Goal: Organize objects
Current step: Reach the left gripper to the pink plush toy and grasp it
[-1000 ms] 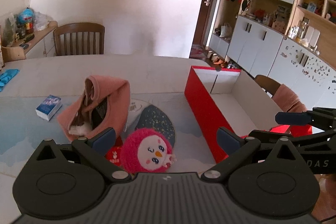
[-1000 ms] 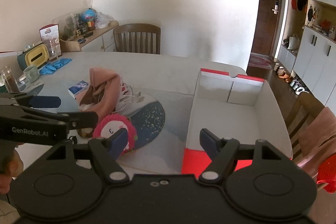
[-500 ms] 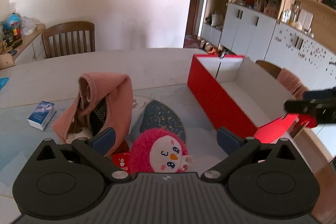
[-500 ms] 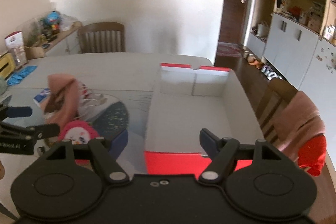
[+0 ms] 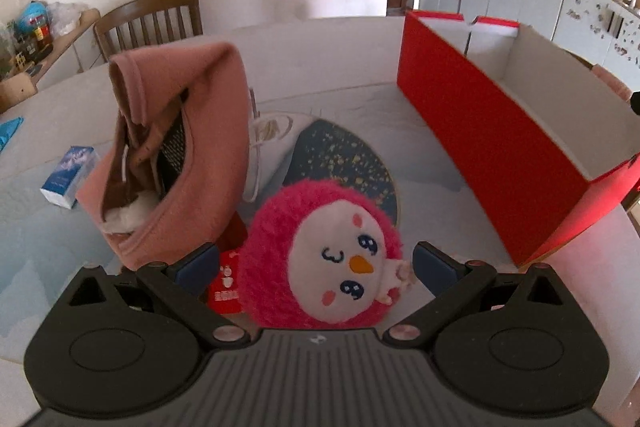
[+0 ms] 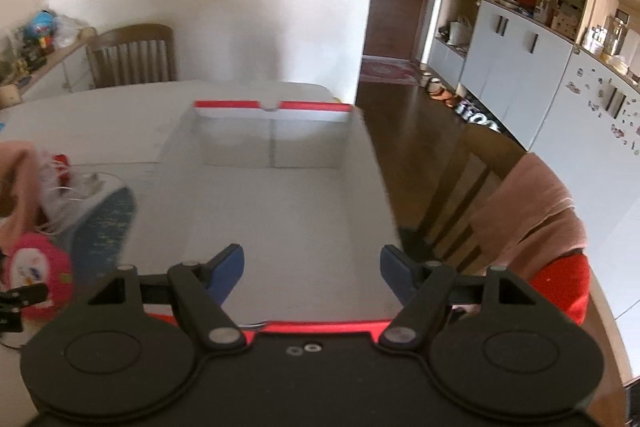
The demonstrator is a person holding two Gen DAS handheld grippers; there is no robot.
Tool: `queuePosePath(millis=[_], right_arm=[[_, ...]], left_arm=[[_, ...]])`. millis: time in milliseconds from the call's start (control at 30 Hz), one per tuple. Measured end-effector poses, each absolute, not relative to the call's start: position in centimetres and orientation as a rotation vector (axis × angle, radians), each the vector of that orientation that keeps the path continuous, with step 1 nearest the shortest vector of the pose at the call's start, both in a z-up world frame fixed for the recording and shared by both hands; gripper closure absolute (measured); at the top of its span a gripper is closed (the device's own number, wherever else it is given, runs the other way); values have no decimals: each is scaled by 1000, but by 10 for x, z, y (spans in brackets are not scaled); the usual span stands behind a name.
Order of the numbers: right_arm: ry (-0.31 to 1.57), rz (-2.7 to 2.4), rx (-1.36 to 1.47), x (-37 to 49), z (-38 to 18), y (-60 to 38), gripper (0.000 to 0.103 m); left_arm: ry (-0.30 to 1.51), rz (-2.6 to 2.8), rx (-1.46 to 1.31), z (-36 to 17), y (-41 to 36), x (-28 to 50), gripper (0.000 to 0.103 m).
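Note:
A pink plush bird [image 5: 324, 259] lies on the table between the fingers of my left gripper [image 5: 316, 267], which is open and not closed on it. Behind it are a pink garment [image 5: 180, 147] draped over a white shoe [image 5: 272, 131], and a dark speckled round piece [image 5: 340, 163]. An open red box [image 5: 480, 131] with a white inside stands to the right. My right gripper [image 6: 312, 267] is open and holds nothing, hovering over the near end of the box [image 6: 272, 105]. In the right wrist view the plush bird [image 6: 36, 279] shows at the far left.
A small blue packet [image 5: 70, 171] lies left of the garment, and a red packet [image 5: 226, 283] sits by the plush. A wooden chair [image 5: 152, 15] stands at the far side. Another chair draped in pink cloth [image 6: 528, 207] is right of the box.
My left gripper has come down closer, and the plush bird now sits between its fingers. My right gripper has swung right, from the pile to over the red box.

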State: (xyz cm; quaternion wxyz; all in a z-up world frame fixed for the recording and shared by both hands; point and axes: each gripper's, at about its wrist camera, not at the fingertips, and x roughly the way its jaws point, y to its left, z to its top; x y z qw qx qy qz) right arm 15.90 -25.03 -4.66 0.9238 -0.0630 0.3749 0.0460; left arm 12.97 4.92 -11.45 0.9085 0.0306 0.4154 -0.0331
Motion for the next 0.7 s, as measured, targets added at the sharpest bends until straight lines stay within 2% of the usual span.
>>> queuePosePath(millis=[367,700], right_arm=[[843,62,-144,199,-77,-282,28],[921,39,-125,213,-97,-297,33]], left_arm=[[890,-7,107,-136,36,136,1],[866,34,109,-135,32,135,17]])
